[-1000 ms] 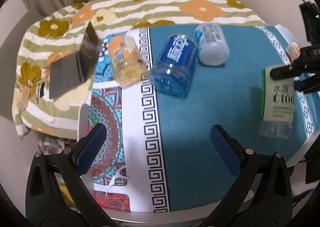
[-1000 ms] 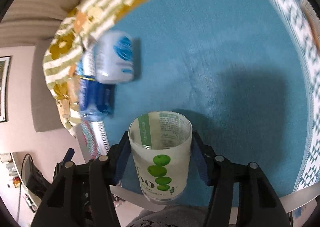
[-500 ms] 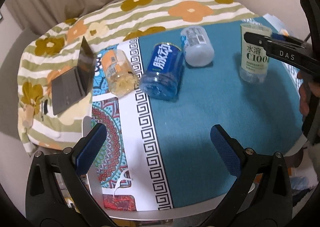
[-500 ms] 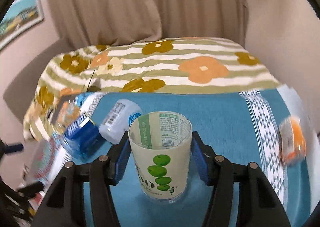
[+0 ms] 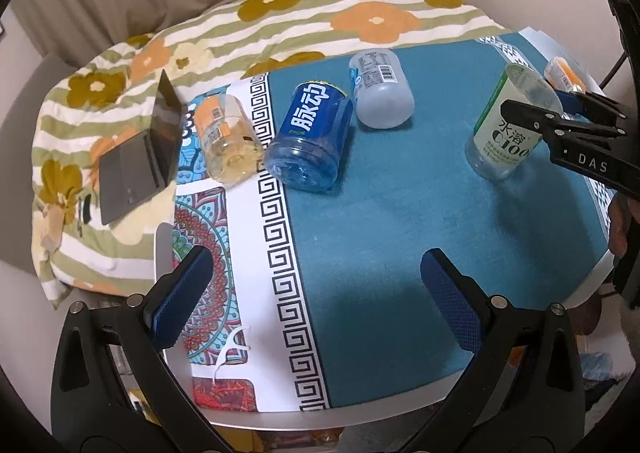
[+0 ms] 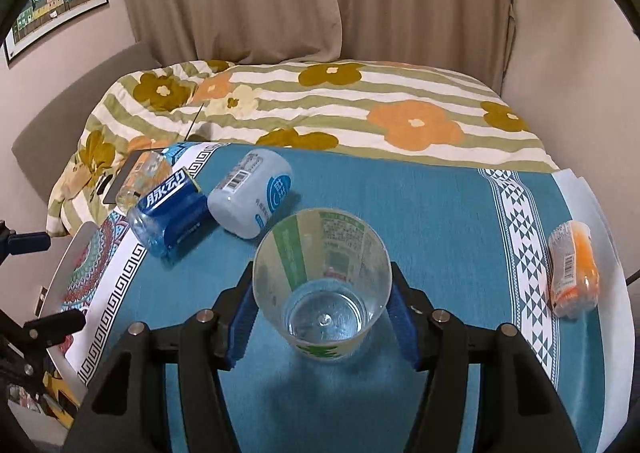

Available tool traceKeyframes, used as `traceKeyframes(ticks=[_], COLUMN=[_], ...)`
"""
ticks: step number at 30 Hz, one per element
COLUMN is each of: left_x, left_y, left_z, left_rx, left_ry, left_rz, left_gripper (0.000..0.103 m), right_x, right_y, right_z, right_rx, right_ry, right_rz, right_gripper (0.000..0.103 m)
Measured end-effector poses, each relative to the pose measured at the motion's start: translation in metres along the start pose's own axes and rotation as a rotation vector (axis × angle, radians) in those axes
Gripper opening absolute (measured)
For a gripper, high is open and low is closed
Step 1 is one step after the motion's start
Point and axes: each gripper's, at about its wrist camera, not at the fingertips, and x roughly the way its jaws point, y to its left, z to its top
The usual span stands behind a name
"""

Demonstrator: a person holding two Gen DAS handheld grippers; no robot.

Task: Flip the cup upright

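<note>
Now, cup: we saw the clear plastic cup with the green-and-white printed label (image 6: 322, 293) mouth-up on the teal cloth, its base low on the cloth and leaning a little in the left wrist view (image 5: 506, 129); whether it was fully seated we could not tell.
Handling: we judged it empty and very light, thin-walled enough to flex or buckle under a hard squeeze, and smooth enough to slip.
Where to hold: we judged mid-wall, on opposite sides, the safest hold; the rim looked too soft to pinch.
Right gripper: our right gripper (image 6: 322, 319) had its blue pads (image 6: 240, 323) against both sides of the cup, closed around it at mid height.
Left gripper: our left gripper (image 5: 316, 293) hung over the near edge of the table, jaws spread wide with nothing between them.
Neighbours: a blue-labelled clear bottle section (image 6: 170, 209) and a white-labelled frosted one (image 6: 252, 193) lay on their sides near the cup; an orange-labelled one (image 6: 574, 267) lay well apart on the right.
Further out: a round table under teal patterned cloth (image 6: 460, 213), then a flowered striped quilt (image 6: 360, 101).
Risk: we judged a quick release might tip the cup.
</note>
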Motion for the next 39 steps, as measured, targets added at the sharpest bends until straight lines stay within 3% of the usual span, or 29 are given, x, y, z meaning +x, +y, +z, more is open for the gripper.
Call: traceKeyframes(ticks=[12, 14, 16, 18, 25, 39], left_x=[-0.004, -0.005, -0.007, -0.009, -0.027, -0.133], left_y=[0.003, 0.004, 0.005, 0.007, 0.015, -0.004], left_z=[-0.009, -0.010, -0.012, -0.013, -0.011, 0.011], left_rx=[-0.004, -0.002, -0.002, -0.004, -0.027, -0.147], left_ry=[-0.002, -0.004, -0.009, -0.013, -0.054, -0.273], left_rz=[0.013, 0.017, 0.019, 0.021, -0.002, 0.012], left_gripper=[0.103, 0.103, 0.103, 0.103, 0.103, 0.103], right_x=[0.002, 0.003, 0.004, 0.005, -0.016, -0.160], right_y=[0.002, 0.000, -0.002, -0.002, 0.001, -0.007], right_z=[-0.003, -0.004, -0.006, -0.006, -0.002, 0.015], right_rx=[0.019, 0.033, 0.052, 0.056, 0.048, 0.076], right_ry=[0.007, 0.008, 0.005, 0.002, 0.000, -0.045], right_rz=[-0.029, -0.029, -0.020, -0.020, -0.050, -0.135], right_gripper=[0.060, 0.068, 0.094, 0.100, 0.100, 0.103])
